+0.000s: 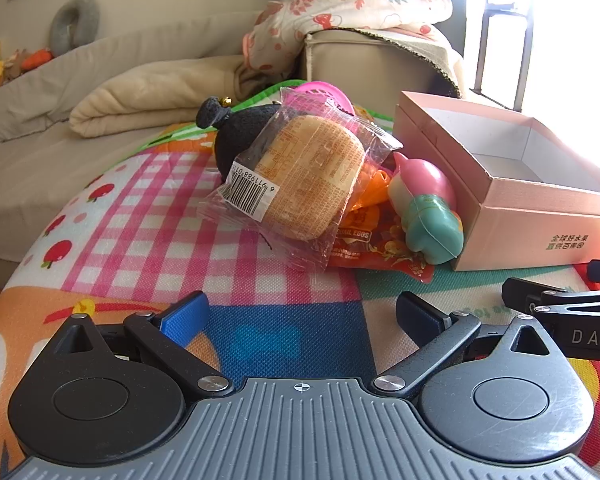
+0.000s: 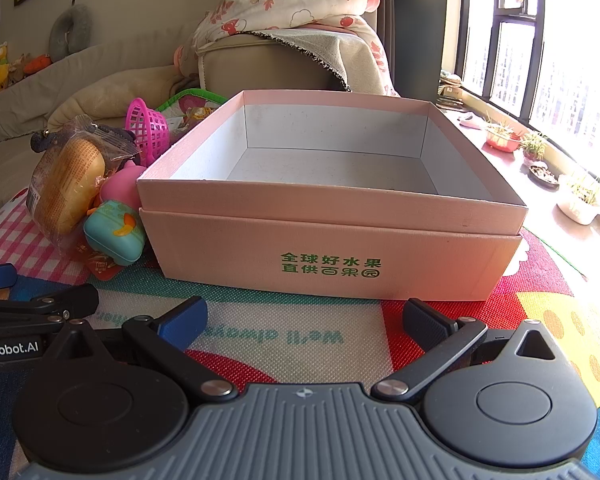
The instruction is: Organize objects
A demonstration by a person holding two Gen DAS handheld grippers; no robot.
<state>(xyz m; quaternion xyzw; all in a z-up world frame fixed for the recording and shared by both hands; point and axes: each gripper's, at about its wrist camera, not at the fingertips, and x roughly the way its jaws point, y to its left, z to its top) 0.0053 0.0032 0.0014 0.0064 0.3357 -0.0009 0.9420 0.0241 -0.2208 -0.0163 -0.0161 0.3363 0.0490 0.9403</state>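
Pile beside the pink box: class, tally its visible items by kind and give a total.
Wrapped bread: 1
Snack packets, orange-red: 1
Plush toys, black: 1
Plastic toys, pink-and-teal: 1
Toy baskets, pink: 1
Total: 5; more may be hidden.

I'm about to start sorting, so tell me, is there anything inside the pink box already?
No, the pink box shows only its bare white floor and walls in the right wrist view.
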